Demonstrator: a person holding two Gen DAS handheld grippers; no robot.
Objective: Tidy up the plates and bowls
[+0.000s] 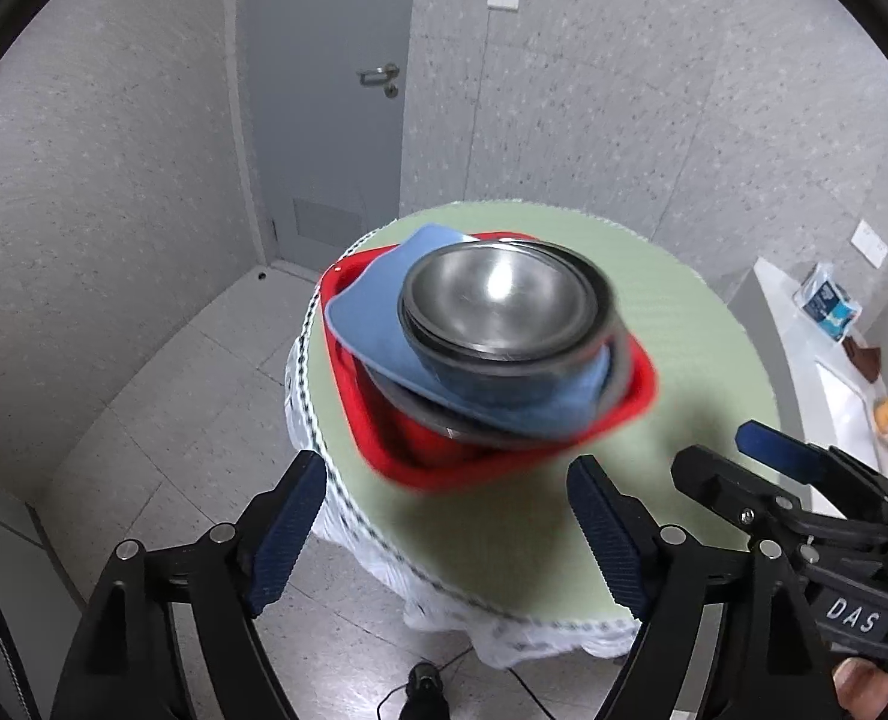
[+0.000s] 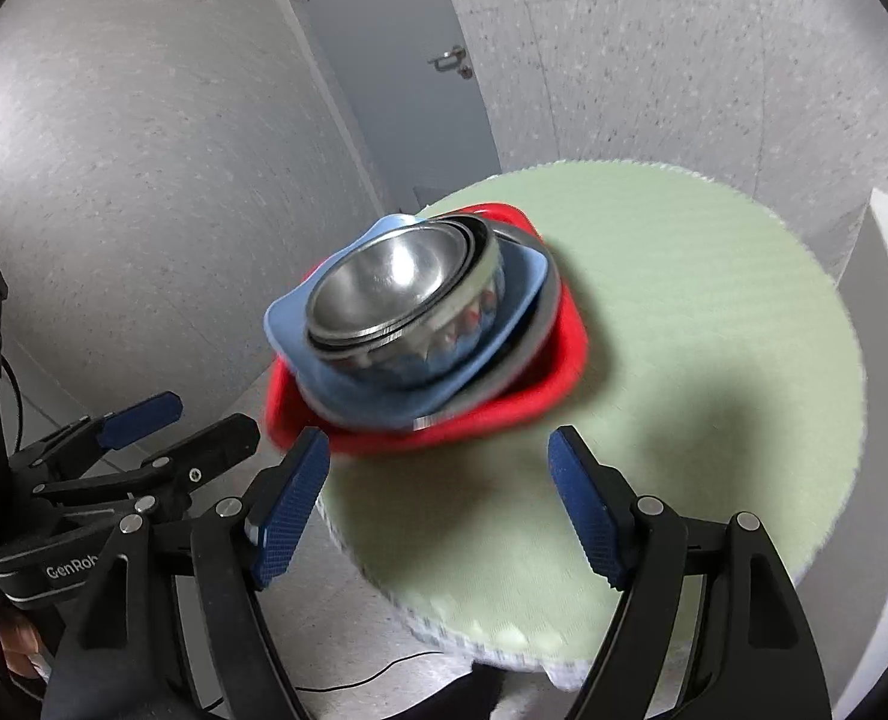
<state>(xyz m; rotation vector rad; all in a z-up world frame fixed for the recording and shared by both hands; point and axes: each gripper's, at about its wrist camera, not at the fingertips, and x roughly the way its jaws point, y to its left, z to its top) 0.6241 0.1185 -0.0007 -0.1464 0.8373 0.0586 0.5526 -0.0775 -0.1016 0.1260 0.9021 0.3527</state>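
Note:
A stack stands on the round green table (image 1: 672, 372) (image 2: 714, 300): a red square plate (image 1: 408, 450) (image 2: 528, 414) at the bottom, a grey dish and a blue square plate (image 1: 366, 324) (image 2: 288, 324) on it, and nested steel bowls (image 1: 492, 294) (image 2: 384, 294) on top. My left gripper (image 1: 450, 480) hangs open just short of the stack's near edge, nothing between its fingers. My right gripper (image 2: 438, 456) is open too, close to the red plate's near rim, holding nothing. Each gripper shows at the edge of the other's view.
A grey door (image 1: 330, 90) and speckled walls stand behind the table. A white counter (image 1: 804, 324) with a blue-and-white packet (image 1: 828, 300) lies to the right. A cable (image 1: 528, 684) runs on the tiled floor under the table's white cloth (image 1: 384, 558).

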